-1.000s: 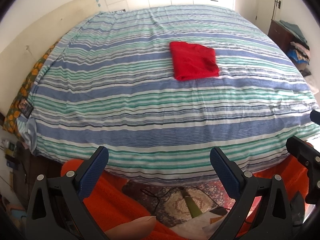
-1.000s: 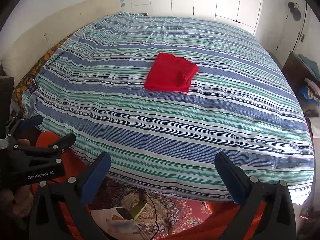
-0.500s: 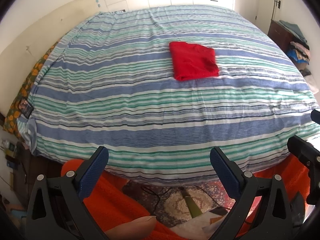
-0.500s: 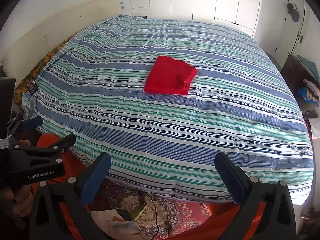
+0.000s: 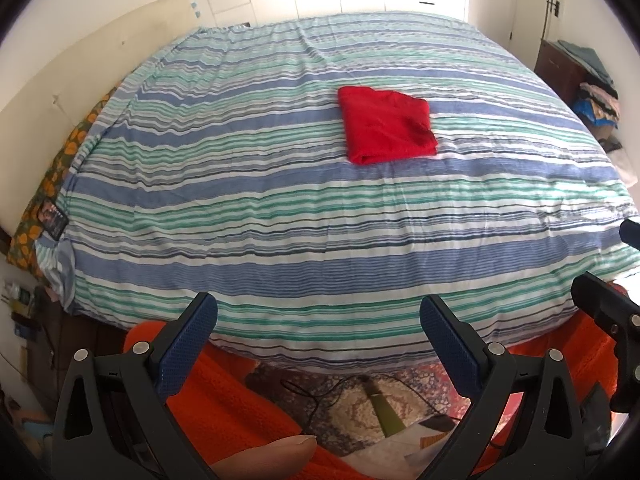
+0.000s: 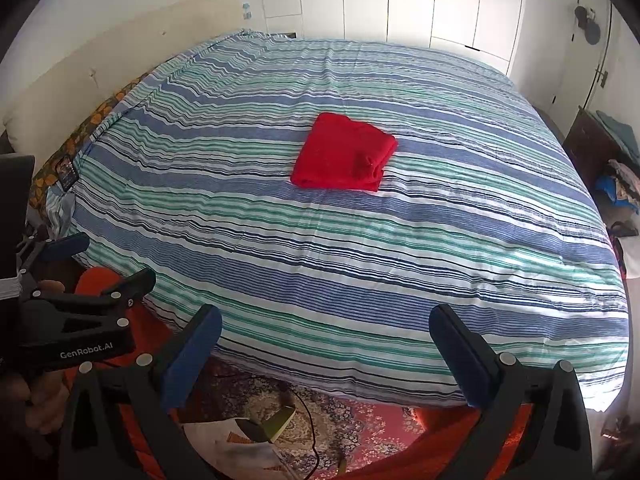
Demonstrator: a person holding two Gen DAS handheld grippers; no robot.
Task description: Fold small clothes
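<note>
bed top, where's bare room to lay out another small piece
The striped blue, green and white bedspread is bare nearly everywhere. The widest free patch is the near band between the folded red garment and the bed's front edge. Also free: the stretch left of the garment toward the cream headboard. The floor below, with its patterned rug, is cluttered.

White lettering "GenRobot.AI" on the black side of the left tongs [image 6: 64,256], seen in the right wrist view, small dark card [image 6: 67,173] at the bed's left edge with print too small to read, no other legible text
</note>
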